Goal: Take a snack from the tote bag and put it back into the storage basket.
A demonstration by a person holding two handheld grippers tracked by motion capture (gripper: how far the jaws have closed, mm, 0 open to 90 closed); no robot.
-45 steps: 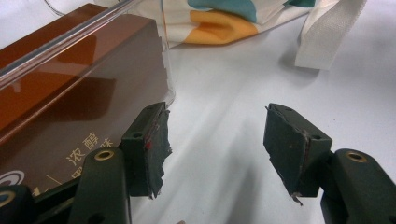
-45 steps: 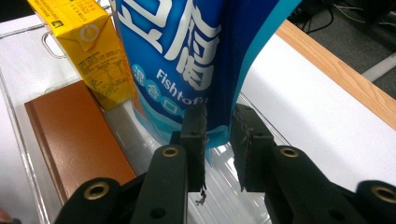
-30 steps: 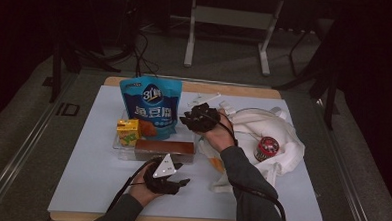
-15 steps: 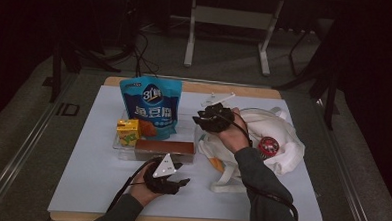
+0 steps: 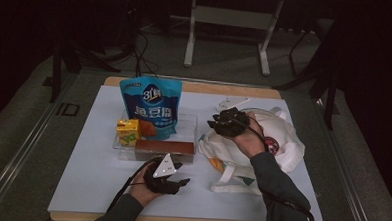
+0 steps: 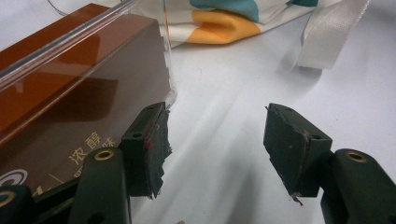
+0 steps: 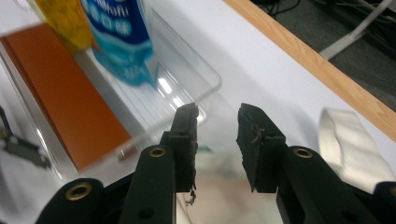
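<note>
My left gripper fingers gape empty; long brown glossy box lies lengthwise just left of them. Right gripper, just opening, empty, hovers over white cloth bag.

blue pouch, brown box, yellow carton

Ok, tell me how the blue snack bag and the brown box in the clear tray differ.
The blue snack bag stands upright at the back of the clear tray; the brown box lies flat along its front edge. The bag is tall, soft and printed with white lettering; the box is low, long and rigid. Both sit in the same tray.
</note>
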